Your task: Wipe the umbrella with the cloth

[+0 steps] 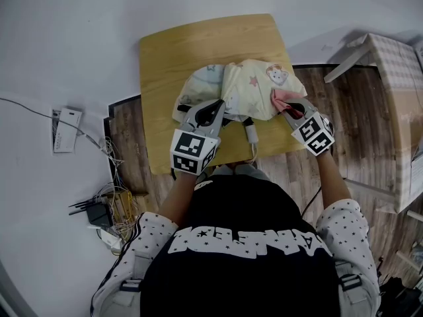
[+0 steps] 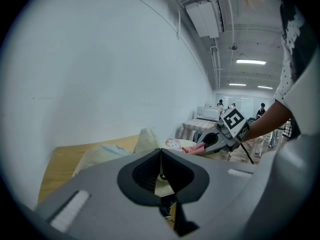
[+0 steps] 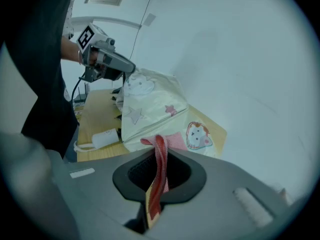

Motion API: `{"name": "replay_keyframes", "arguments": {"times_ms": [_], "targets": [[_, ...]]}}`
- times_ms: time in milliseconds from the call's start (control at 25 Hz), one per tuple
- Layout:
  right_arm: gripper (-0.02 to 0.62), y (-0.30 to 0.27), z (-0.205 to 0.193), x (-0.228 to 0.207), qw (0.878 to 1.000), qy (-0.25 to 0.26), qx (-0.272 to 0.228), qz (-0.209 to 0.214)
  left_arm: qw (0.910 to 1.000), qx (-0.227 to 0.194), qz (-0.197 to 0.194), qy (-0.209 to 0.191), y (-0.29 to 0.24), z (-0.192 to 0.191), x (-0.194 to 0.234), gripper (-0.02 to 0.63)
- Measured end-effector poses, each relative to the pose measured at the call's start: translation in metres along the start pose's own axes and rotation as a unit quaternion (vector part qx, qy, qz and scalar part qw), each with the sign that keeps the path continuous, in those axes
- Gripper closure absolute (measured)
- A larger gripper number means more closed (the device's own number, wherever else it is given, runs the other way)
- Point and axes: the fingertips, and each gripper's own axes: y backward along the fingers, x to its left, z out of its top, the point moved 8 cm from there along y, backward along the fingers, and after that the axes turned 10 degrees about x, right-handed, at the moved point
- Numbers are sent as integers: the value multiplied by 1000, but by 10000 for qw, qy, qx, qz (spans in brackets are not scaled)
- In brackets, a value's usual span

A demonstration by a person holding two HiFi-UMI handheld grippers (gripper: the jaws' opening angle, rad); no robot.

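My left gripper (image 1: 220, 105) has its jaws closed on the pale, star-printed umbrella (image 1: 246, 86). They pinch the canopy where it peaks, so the fabric stands up off the table (image 1: 165, 51) instead of sagging flat, which I judge gives me a firmer face to wipe. The umbrella lies collapsed across the table's near half, its white handle (image 1: 252, 135) pointing toward the near edge. My right gripper (image 1: 288, 109) has its jaws clamped on the pink cloth (image 1: 283, 98), whose free end lies against the canopy on the side nearest the table's right edge; I read this as mid-wipe
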Motion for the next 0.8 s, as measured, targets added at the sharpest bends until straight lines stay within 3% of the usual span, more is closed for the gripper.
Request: {"name": "replay_keyframes", "arguments": {"times_ms": [160, 360, 800], "targets": [[572, 20, 9, -7, 9970, -500, -570, -153, 9997, -191, -81, -111, -1, 15, -6, 603], [572, 41, 19, -6, 9923, -716, -968, -295, 9988, -299, -299, -242, -10, 27, -17, 603], [572, 84, -1, 3, 9785, -1446, -1327, -633, 9932, -205, -962, -620, -61, 45, -53, 603]]}}
